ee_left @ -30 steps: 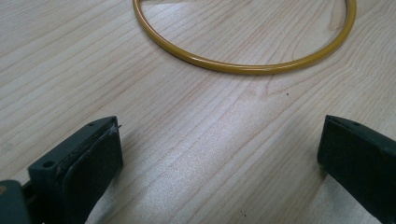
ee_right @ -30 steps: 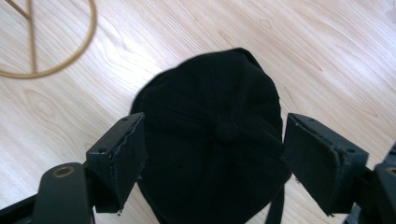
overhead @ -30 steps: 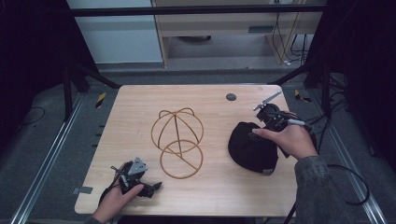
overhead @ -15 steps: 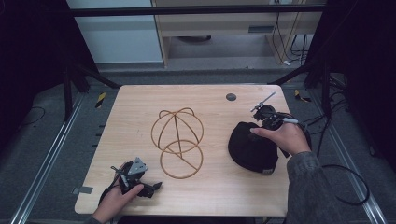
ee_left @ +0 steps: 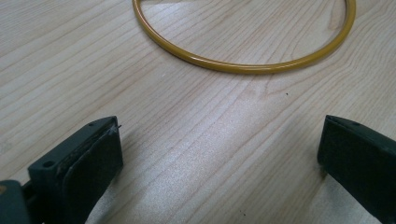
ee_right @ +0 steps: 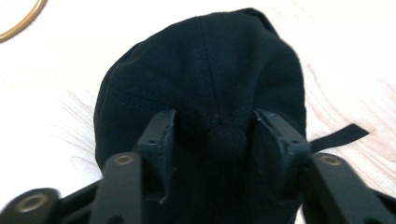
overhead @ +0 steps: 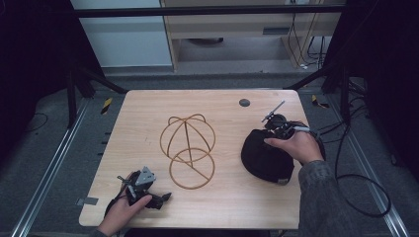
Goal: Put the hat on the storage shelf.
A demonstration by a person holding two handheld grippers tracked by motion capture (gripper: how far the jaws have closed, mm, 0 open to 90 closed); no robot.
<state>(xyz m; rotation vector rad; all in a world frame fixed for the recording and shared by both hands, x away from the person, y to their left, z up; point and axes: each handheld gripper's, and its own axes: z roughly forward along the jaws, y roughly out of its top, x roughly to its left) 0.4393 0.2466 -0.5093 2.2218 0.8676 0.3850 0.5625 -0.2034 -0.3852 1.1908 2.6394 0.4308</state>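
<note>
Your right gripper [ee_right: 214, 135] over black cap [overhead: 267, 158] at table's [overhead: 148, 106] right side, jaws part-open astride top button [ee_right: 226, 140]. Your left gripper [overhead: 165, 196] rests near front edge, jaws wide, empty, facing wire stand [overhead: 188, 148].

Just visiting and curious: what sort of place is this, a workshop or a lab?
Probably a lab recording bench: a bare wooden table inside a dark metal frame, loose cables trailing onto the floor, and hand-held grippers carrying cameras.

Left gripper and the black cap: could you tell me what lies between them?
In the high view, the wire stand sits between the left gripper and the cap.
</note>
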